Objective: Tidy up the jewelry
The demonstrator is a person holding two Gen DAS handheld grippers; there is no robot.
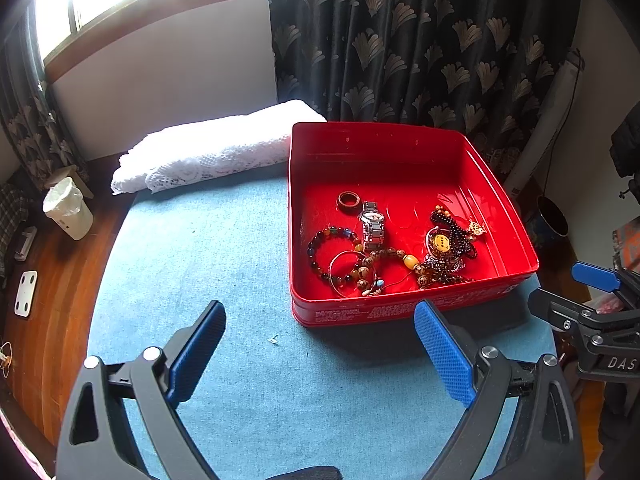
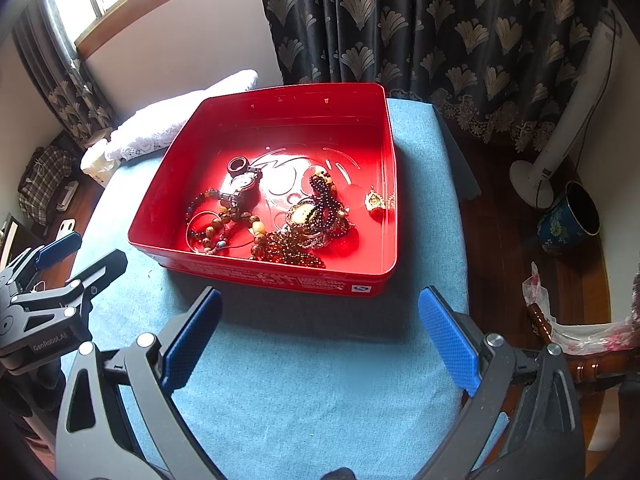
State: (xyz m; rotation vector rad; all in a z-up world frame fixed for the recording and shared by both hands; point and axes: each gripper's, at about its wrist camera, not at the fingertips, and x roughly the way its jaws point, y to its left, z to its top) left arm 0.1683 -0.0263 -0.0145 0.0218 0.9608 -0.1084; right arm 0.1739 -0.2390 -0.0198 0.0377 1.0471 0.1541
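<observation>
A red tin (image 1: 400, 152) was seen on a blue-covered desk (image 1: 224, 264), holding all visible jewelry: one ring (image 1: 349, 201), one watch (image 1: 373, 224), several bead bracelets (image 1: 332, 256) and a dark tangled necklace heap (image 1: 452, 236); an exact count was not possible. Left claw (image 1: 320, 354) and right claw (image 2: 320, 336) were held wide open, empty, before the tin. Gathering could be finished, or sorting about to start.

1. Red tin (image 1: 496, 184), open, sits flat on the blue cloth.
2. Dark ring (image 1: 348, 201) lies at its floor's 11 o'clock.
3. Silver watch (image 1: 373, 224) lies just beside the ring.
4. Beaded bracelets (image 1: 332, 256) tangle toward 6 o'clock.
</observation>
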